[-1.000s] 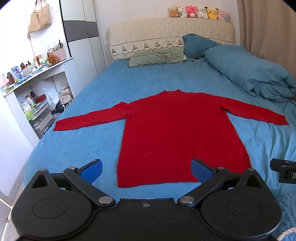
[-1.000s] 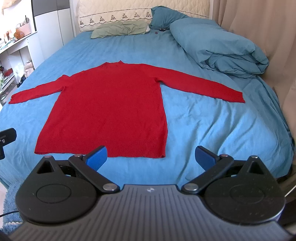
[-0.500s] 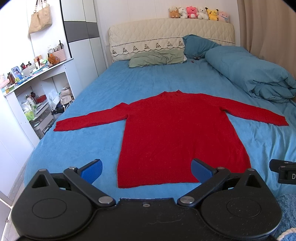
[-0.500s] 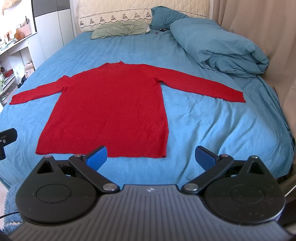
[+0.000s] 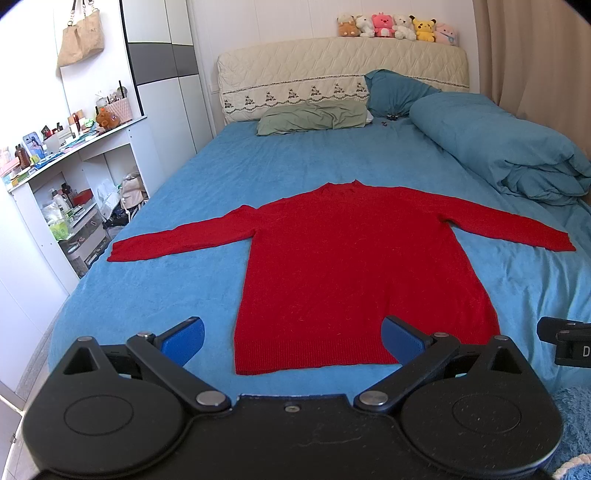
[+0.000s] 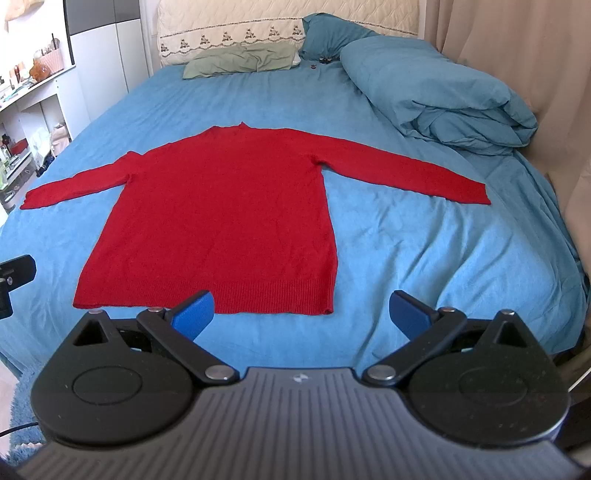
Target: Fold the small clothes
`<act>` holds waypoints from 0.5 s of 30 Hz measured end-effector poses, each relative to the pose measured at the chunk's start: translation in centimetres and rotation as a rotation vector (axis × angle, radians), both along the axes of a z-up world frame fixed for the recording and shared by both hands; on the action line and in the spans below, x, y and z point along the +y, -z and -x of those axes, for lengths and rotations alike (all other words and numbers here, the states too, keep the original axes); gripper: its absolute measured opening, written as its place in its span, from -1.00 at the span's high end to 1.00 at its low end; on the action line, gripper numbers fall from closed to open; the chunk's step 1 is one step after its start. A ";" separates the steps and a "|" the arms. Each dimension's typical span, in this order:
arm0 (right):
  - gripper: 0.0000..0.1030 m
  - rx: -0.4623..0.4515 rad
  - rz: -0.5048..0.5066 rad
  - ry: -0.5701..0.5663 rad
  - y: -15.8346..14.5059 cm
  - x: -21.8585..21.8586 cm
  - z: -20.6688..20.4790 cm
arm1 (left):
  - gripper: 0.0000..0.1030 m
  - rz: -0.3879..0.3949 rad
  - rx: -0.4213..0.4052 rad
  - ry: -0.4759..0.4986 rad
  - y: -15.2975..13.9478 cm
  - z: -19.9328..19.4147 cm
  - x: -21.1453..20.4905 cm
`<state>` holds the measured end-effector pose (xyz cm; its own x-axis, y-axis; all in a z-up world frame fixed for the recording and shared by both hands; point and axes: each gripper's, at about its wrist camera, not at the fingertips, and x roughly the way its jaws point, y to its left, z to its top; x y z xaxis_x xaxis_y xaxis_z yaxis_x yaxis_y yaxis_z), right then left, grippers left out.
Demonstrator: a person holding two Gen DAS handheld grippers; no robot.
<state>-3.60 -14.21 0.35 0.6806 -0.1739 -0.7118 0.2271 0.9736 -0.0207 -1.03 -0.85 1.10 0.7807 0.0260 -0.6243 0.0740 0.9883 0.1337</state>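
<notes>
We have a red sweater (image 5: 354, 266) laid flat on the bed (image 5: 177, 258), neck toward the headboard (image 5: 332, 70), both sleeves stretched out to the sides and the ribbed hem nearest us; it looks like a soft, light knit, so we expect it to drape and sag the moment it is lifted, and to cling a little to the textured blue sheet rather than slide. We would pinch it at an edge, not the middle: the left cuff (image 5: 122, 253) and the right cuff (image 6: 476, 192) lie clear on the sheet, and the hem corners (image 6: 325, 302) are the closest purchase; a thin single layer means the fingers must dig slightly into the mattress. The left hand-held gripper (image 5: 291, 338) hangs above the foot of the bed with its jaws wide apart, holding nothing; the right hand-held gripper (image 6: 301, 310) is the same, spread and empty, over the hem's right end. The surface is a soft, yielding bed; a rolled blue duvet (image 6: 443, 88) crowds the right side, pillows (image 5: 314, 118) sit at the head, plush toys (image 5: 399, 27) line the headboard; cluttered white shelves (image 5: 66, 177) stand to the left, a curtain (image 6: 517, 55) to the right.
</notes>
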 end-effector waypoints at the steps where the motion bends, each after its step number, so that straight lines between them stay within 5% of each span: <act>1: -1.00 0.000 0.001 0.000 0.0 0.0 0.0 | -1.00 0.000 0.000 0.000 0.0 0.0 0.0; 15: -1.00 -0.040 -0.003 0.032 -1.3 -1.4 -0.1 | -1.00 0.013 -0.031 0.047 -2.0 -1.8 -1.6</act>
